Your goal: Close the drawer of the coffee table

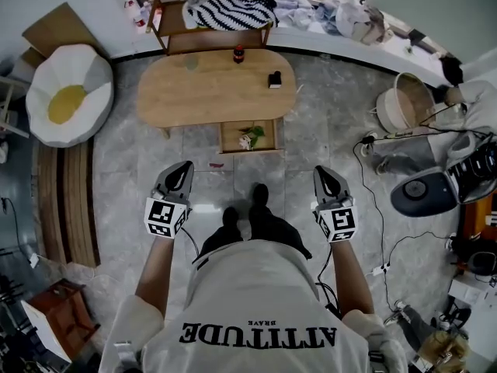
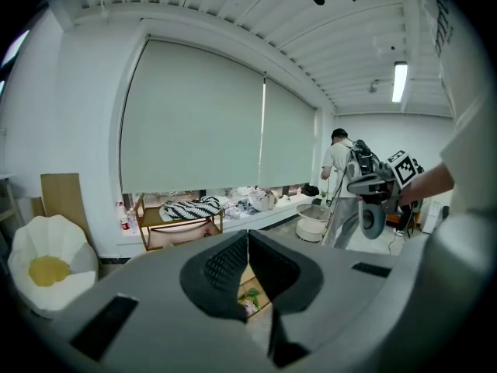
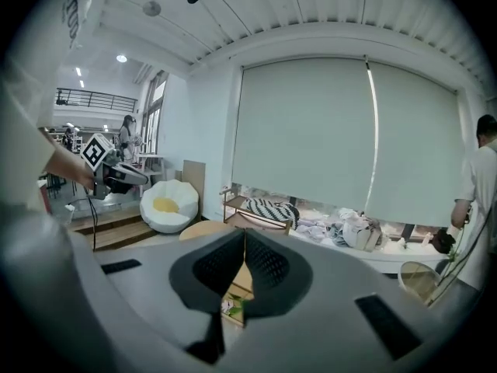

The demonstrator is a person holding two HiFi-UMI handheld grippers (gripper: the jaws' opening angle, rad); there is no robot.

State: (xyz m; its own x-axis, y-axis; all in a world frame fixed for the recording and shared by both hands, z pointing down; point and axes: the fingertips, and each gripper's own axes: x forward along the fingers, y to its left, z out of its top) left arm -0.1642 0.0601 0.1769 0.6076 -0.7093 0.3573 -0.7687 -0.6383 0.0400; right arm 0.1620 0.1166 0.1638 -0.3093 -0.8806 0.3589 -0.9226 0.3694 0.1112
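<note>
The oval wooden coffee table [image 1: 210, 92] stands ahead of me in the head view. Its drawer [image 1: 230, 137] is pulled out toward me, with green and white items inside. My left gripper [image 1: 184, 167] and right gripper [image 1: 323, 170] hover above the floor, short of the drawer and to either side of it. Both are shut with nothing between the jaws. In the left gripper view the closed left gripper [image 2: 248, 236] points at the drawer [image 2: 250, 295]. In the right gripper view the closed right gripper [image 3: 245, 236] does the same, with the drawer [image 3: 233, 305] below the tips.
A dark bottle [image 1: 238, 54] and a small black box [image 1: 275, 79] sit on the table. A shelf with striped cloth [image 1: 225, 12] stands behind it, an egg-shaped beanbag [image 1: 70, 92] at left, a round basket [image 1: 408, 103] and floor cables [image 1: 374, 200] at right. A person [image 2: 339, 177] stands far right.
</note>
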